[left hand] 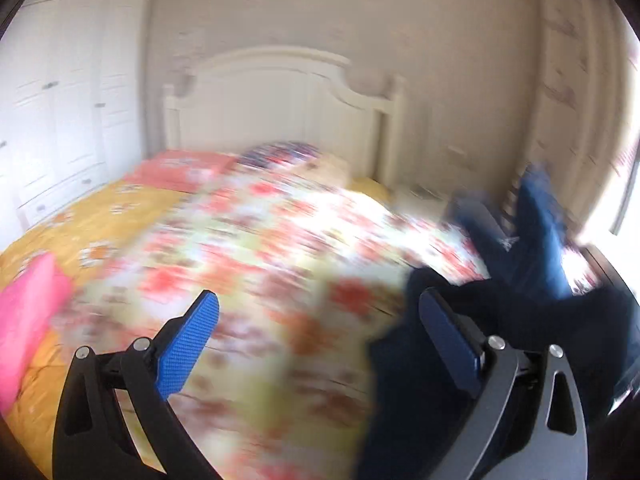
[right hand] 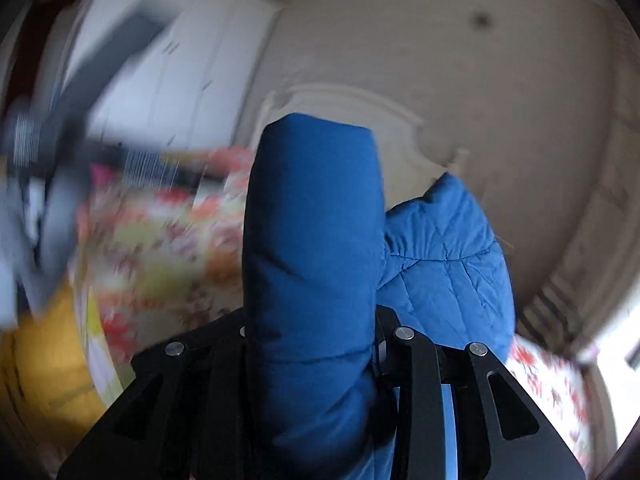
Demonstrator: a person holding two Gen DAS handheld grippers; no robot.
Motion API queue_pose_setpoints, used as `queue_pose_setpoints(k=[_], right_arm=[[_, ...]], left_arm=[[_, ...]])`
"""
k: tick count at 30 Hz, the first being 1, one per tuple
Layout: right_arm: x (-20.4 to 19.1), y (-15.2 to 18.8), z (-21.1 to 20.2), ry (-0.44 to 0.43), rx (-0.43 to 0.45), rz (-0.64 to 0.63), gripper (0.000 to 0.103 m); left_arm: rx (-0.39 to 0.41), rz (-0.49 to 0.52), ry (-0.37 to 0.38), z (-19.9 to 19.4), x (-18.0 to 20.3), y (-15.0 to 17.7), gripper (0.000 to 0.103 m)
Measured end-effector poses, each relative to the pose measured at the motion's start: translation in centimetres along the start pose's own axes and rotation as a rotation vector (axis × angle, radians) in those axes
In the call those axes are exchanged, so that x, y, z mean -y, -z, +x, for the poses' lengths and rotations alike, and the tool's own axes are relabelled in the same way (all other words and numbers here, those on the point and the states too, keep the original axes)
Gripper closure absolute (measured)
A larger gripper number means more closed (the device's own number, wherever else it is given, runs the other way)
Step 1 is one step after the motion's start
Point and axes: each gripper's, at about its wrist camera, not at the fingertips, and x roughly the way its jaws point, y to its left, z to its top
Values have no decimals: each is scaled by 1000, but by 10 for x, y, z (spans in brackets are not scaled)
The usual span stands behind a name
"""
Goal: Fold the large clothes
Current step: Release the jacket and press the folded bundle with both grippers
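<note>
A blue padded jacket (right hand: 316,240) fills the middle of the right wrist view. My right gripper (right hand: 314,322) is shut on a thick roll of it, and the cloth hides the pads. More of its quilted cloth (right hand: 448,256) bulges to the right. In the left wrist view the jacket (left hand: 538,232) hangs blurred at the right, and a dark part of it (left hand: 396,376) drapes around the right finger. My left gripper (left hand: 319,298) is open above the bed with nothing between its blue pads (left hand: 188,348).
A floral quilt (left hand: 260,248) covers the bed over a yellow sheet (left hand: 96,216). A pink folded item (left hand: 28,312) lies at the left edge. White headboard (left hand: 280,104), white wardrobe (left hand: 68,92) and bright window (left hand: 624,184) surround the bed.
</note>
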Motion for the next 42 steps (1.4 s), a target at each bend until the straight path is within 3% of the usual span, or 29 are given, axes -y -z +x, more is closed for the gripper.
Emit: queue_pose_setpoints(k=[2, 5, 8, 13, 15, 17, 21, 25, 27, 31, 32, 35, 37, 42], right_arm=[[-59, 17, 34, -2, -124, -263, 71], [-98, 42, 47, 109, -150, -477, 68], [-96, 42, 52, 113, -177, -458, 67], [-112, 34, 62, 153, -182, -509, 59], [-112, 35, 64, 159, -173, -510, 58], [-109, 34, 63, 153, -169, -499, 56], [-110, 38, 62, 142, -151, -501, 52], [-109, 44, 48, 73, -159, -506, 51], [-94, 41, 33, -44, -156, -432, 49], [-21, 29, -7, -381, -87, -95, 47], [6, 27, -14, -418, -56, -3, 47], [72, 25, -17, -334, -9, 134, 47], [123, 24, 5, -241, -26, 244, 47], [211, 24, 84, -127, -120, 465, 47]], left_arm=[[-2, 8, -12, -4, -13, -2, 3], [-13, 62, 12, -3, -7, 0, 3], [-17, 132, 106, -2, 15, 1, 3], [-56, 349, 365, 22, 106, -30, 2], [-105, 452, 358, 52, 145, -40, 2], [-179, 480, 343, 84, 167, -41, 2], [-297, 437, 288, 139, 173, -22, 2], [-305, 403, 246, 166, 159, 7, 2], [-287, 380, 218, 168, 151, 11, 2], [-249, 387, 160, 171, 146, 15, 2], [-250, 384, 159, 172, 145, 16, 2], [-255, 375, 155, 173, 143, 15, 2], [-255, 378, 147, 173, 144, 16, 2], [-226, 391, 90, 170, 145, 18, 2]])
